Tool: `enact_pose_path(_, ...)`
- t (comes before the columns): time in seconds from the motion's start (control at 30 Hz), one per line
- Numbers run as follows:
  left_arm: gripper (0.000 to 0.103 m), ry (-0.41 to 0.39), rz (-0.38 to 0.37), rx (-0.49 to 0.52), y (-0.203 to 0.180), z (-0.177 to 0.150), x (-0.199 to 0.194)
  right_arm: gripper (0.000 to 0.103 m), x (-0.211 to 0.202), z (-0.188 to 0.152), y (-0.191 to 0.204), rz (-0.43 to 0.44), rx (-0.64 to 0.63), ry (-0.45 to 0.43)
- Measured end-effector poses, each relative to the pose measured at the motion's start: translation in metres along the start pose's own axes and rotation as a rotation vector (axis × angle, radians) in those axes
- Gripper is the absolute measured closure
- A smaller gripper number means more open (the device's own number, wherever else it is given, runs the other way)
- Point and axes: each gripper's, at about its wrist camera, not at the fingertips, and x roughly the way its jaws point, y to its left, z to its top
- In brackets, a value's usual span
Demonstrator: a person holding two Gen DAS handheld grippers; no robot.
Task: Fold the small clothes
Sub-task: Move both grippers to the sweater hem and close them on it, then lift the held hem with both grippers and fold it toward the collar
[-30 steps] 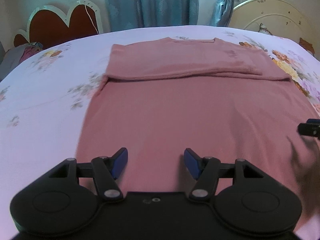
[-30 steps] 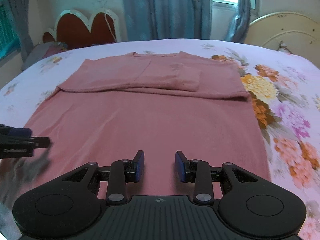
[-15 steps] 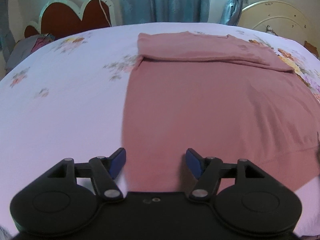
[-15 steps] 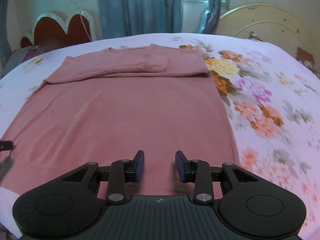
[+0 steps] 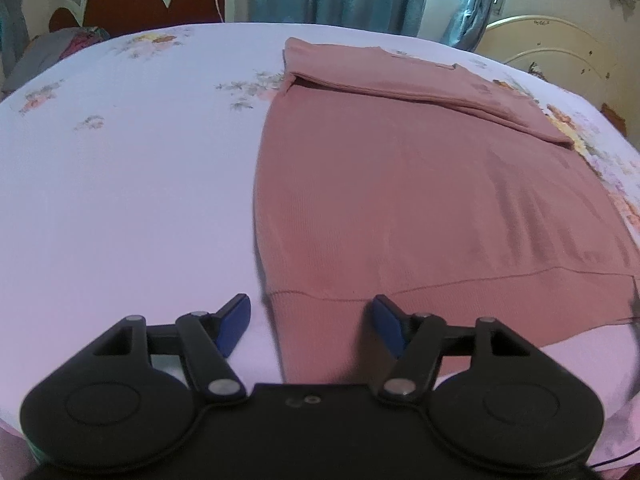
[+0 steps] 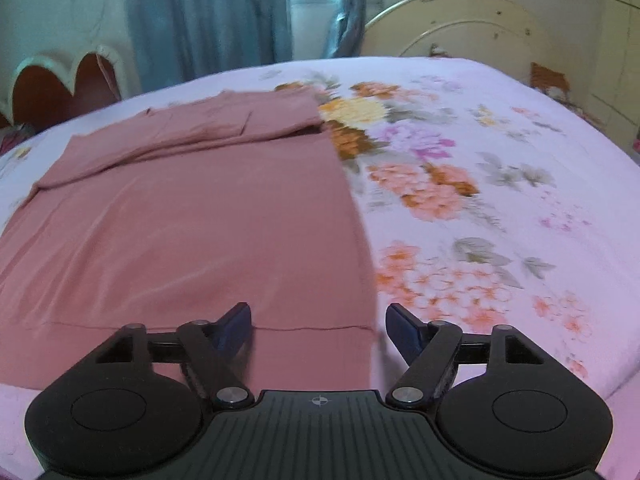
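A dusty-pink shirt lies flat on the bed, its sleeves folded in across the top, its hem nearest me. My left gripper is open just above the hem's left corner, which lies between the blue fingertips. In the right wrist view the shirt fills the left half. My right gripper is open wide over the hem's right corner; the shirt's right edge runs between its fingertips. Neither gripper holds cloth.
The bed has a pale pink sheet with a flower print to the right of the shirt. A red heart-shaped headboard and blue curtains stand beyond the bed. A cream headboard is at the back right.
Both grippers have drawn back and apart, the left to the hem's left corner, the right to its right corner. The right gripper's jaws have opened wider.
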Motion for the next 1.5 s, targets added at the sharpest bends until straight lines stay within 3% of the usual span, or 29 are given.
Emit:
enact_pose_path(0.17, 0.055, -0.005, -0.069, -0.023, 0.004, -0.002, 0.001, 0.031, 0.003, -0.005, -0.009, 0.019, 0.041, 0.035)
enact_pose_path(0.2, 0.057, -0.003, -0.079, -0.025, 0.005, -0.002, 0.002, 0.040, 0.004, -0.007, -0.009, 0.026, 0.052, 0.045)
enact_pose_path(0.23, 0.061, -0.002, -0.088, -0.024, 0.005, -0.002, 0.002, 0.057, 0.007, -0.008, -0.010, 0.040, 0.064, 0.062)
enact_pose_path(0.3, 0.067, 0.004, -0.110, -0.020, 0.005, -0.001, 0.003, 0.060, 0.009, -0.010, -0.011, 0.046, 0.088, 0.072)
enact_pose_path(0.37, 0.085, 0.009, -0.136, -0.018, 0.005, 0.000, 0.005, 0.060, 0.011, -0.010, -0.010, 0.044, 0.088, 0.077)
enact_pose_path(0.43, 0.096, 0.009, -0.159, -0.017, 0.004, 0.001, 0.006, 0.079, 0.012, -0.009, -0.011, 0.043, 0.087, 0.086)
enact_pose_path(0.53, 0.098, -0.003, -0.167, -0.019, 0.002, 0.005, 0.006, 0.089, 0.012, -0.005, -0.012, 0.065, 0.090, 0.103)
enact_pose_path(0.73, 0.099, -0.063, -0.230, -0.066, 0.007, 0.024, -0.008, 0.093, -0.001, 0.014, -0.015, 0.116, 0.119, 0.068)
enact_pose_path(1.0, 0.098, -0.202, -0.294, -0.114, 0.003, 0.100, -0.015, 0.093, -0.003, 0.082, -0.012, 0.209, 0.164, -0.028)
enact_pose_path(1.23, 0.099, -0.290, -0.256, -0.122, -0.010, 0.181, 0.018, 0.093, 0.052, 0.167, -0.010, 0.261, 0.207, -0.085)
enact_pose_path(1.5, 0.098, -0.282, -0.174, -0.167, -0.025, 0.269, 0.097, 0.093, 0.162, 0.262, -0.004, 0.279, 0.298, -0.054)
